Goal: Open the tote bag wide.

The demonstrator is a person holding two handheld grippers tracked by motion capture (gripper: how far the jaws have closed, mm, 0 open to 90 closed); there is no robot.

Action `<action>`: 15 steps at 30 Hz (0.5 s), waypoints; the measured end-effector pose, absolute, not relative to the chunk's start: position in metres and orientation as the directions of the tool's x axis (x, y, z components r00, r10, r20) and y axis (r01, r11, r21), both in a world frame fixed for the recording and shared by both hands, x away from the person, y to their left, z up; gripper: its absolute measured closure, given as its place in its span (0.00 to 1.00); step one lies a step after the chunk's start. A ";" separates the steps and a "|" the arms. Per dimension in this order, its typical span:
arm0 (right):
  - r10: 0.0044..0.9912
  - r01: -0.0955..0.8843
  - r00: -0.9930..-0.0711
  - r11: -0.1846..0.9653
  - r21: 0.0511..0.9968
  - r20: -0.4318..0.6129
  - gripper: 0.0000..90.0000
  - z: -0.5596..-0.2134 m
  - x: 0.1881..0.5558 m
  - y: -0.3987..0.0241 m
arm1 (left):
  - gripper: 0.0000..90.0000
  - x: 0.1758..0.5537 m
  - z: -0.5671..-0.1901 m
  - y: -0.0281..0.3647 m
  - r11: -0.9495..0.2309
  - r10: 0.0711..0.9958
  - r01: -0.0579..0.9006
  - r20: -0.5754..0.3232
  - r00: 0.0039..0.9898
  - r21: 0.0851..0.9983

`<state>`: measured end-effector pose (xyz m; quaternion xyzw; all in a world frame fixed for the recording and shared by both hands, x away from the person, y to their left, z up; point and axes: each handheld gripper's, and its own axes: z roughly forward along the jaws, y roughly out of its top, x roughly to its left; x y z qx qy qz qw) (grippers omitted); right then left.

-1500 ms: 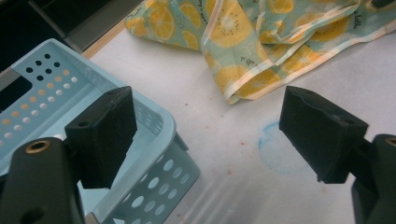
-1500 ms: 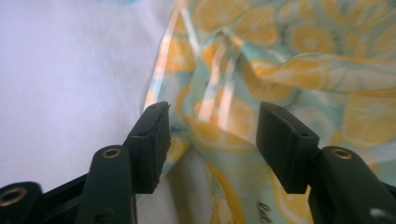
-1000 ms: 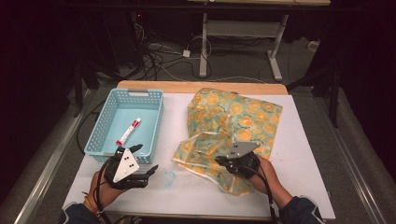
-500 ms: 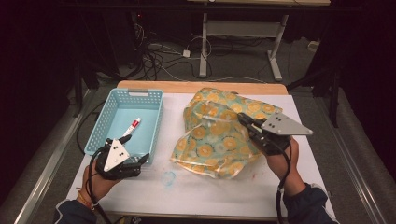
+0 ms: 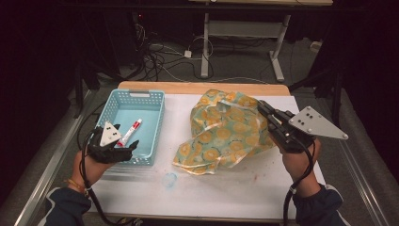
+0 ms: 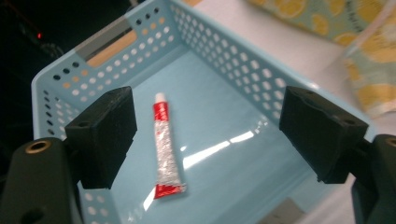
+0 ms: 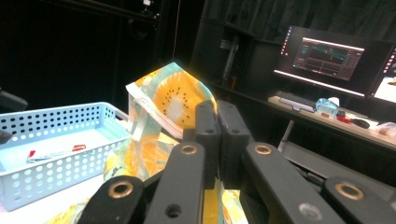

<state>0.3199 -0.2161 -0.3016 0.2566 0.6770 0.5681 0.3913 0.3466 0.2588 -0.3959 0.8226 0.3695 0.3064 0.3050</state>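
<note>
The right hand-held gripper (image 5: 263,107), jaws clamped on an edge of the fruit-print bag (image 5: 226,132), has lifted that edge off the surface (image 5: 211,193), likely opening it. The left hand-held gripper (image 6: 210,135), jaws wide and empty, has moved over the blue basket (image 6: 233,65) toward the red-and-silver tube (image 6: 164,149) inside.

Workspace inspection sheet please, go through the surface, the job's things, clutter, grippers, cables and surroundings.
Surface: white table top, wooden strip along the far edge, faint blue smudge near the front.
Job's things: fruit-print bag lying crumpled, one corner lifted; blue basket holding a red and white tube.
Clutter: nothing seen.
Grippers: left hand-held gripper open over the basket; right hand-held gripper shut on the bag's edge.
Cables: tangle on the floor behind the table.
Surroundings: dark room, desk legs, lit monitor.
</note>
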 end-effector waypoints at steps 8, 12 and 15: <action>0.787 -0.076 -0.579 0.207 0.975 -0.212 0.99 -0.309 0.321 -0.214 | 0.21 0.404 -0.405 0.253 -0.608 0.775 0.561 0.266 0.573 0.562; 0.779 -0.061 -0.591 0.214 0.975 -0.208 0.99 -0.313 0.322 -0.212 | 0.22 0.434 -0.416 0.253 -0.608 0.787 0.623 0.271 0.554 0.492; 0.774 -0.061 -0.596 0.222 0.973 -0.214 0.99 -0.316 0.322 -0.211 | 0.24 0.453 -0.423 0.257 -0.580 0.811 0.670 0.258 0.524 0.463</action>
